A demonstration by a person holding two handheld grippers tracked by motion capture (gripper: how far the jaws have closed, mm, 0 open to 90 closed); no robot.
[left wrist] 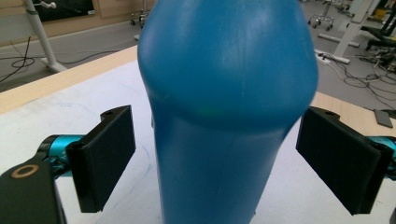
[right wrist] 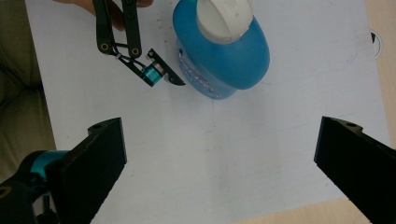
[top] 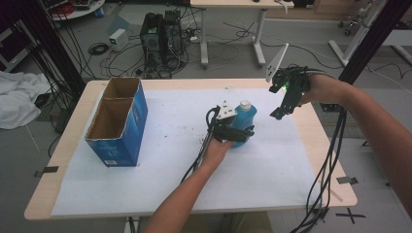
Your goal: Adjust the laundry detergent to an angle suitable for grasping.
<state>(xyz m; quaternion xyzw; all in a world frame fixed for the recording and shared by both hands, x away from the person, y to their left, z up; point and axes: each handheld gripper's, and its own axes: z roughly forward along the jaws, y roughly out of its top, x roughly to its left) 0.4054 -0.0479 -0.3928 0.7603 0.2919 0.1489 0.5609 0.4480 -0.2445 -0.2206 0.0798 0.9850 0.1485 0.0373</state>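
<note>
White sheet [top: 160,160], blue box [top: 118,121] left, bottle [top: 244,121] unobstructed

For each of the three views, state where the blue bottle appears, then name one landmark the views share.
High view: blue bottle stands right of centre, between the left gripper jaws.
Left gripper view: bottle in the centre, jaws open either side.
Right gripper view: bottle at top centre, white cap toward the camera.
Shared landmark: the white sheet.

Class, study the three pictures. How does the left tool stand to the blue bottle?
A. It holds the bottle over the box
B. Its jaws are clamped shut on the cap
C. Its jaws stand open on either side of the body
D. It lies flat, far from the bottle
C: in the left gripper view the blue bottle stands between the left tool's two black jaws, with a gap at each side.
</note>
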